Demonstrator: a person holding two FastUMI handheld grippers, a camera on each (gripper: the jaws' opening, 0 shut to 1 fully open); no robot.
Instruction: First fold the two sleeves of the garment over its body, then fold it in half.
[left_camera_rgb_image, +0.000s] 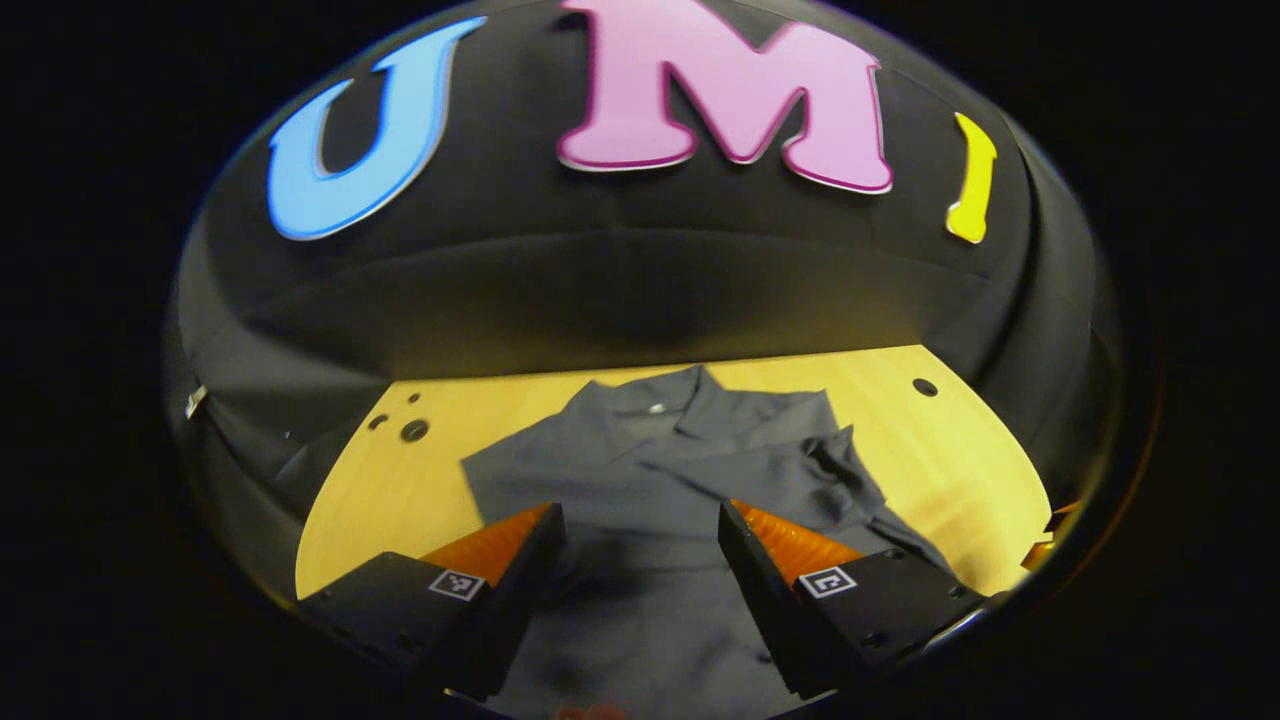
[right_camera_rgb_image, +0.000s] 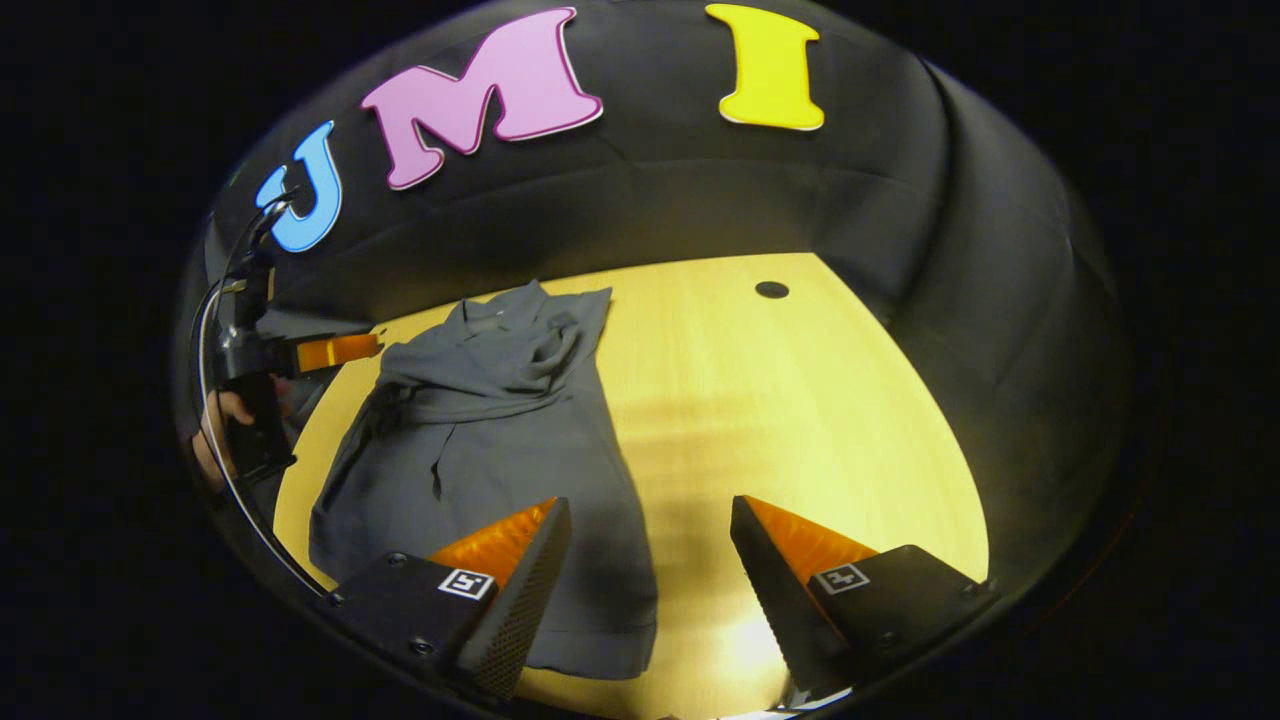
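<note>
- Yellow wood tabletop (right_camera_rgb_image: 800, 400) sits inside a booth with black cloth walls.
- On it lies a gray shirt (right_camera_rgb_image: 480, 440), flat, collar at the far end.
- One sleeve (left_camera_rgb_image: 790, 470) is folded across the chest and looks bunched up.
- Left gripper (left_camera_rgb_image: 640, 530) hangs over the shirt, wide open, holding nothing.
- Right gripper (right_camera_rgb_image: 650, 530) is wide open too, over the shirt's edge and bare wood.
- Right gripper view also shows a hand (right_camera_rgb_image: 215, 440) holding the other gripper, far off.

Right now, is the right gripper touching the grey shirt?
Cannot tell. In the right gripper view, the right gripper stands open over the hem of the grey shirt; one finger overlaps the cloth, but neither contact nor a gap shows plainly.
</note>
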